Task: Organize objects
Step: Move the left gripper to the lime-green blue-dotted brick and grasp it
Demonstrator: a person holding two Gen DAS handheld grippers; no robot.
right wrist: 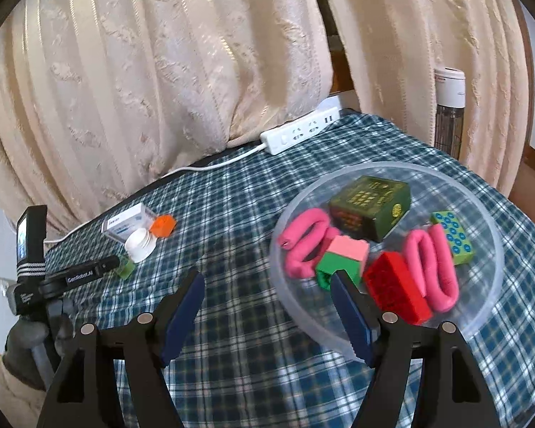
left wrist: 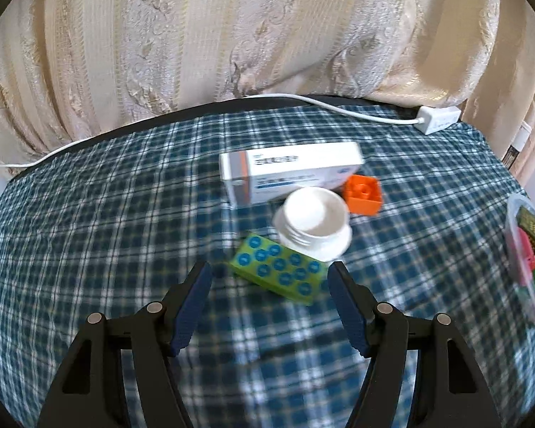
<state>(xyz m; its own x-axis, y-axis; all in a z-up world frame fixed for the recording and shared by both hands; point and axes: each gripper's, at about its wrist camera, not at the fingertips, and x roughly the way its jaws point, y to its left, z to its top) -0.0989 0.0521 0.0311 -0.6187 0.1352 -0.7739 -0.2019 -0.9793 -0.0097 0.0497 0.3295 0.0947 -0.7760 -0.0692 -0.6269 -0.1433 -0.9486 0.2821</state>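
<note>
White box (left wrist: 291, 174) lettering is blurring unreadably; left gripper (left wrist: 269, 281) and right gripper (right wrist: 267, 292) are angling downward, both gaping, gripping nothing.

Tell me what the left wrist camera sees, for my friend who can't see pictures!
Open tongs hover over a green block with blue studs on a blue plaid cloth. Behind it sit a tipped white plastic jar, an orange block and a white medicine box. A clear bowl of blocks peeks in at the right edge.

Woven checked tablecloth (left wrist: 89, 232), clear glossy plastic bowl (right wrist: 495, 249), cardboard box (left wrist: 289, 174)
</note>
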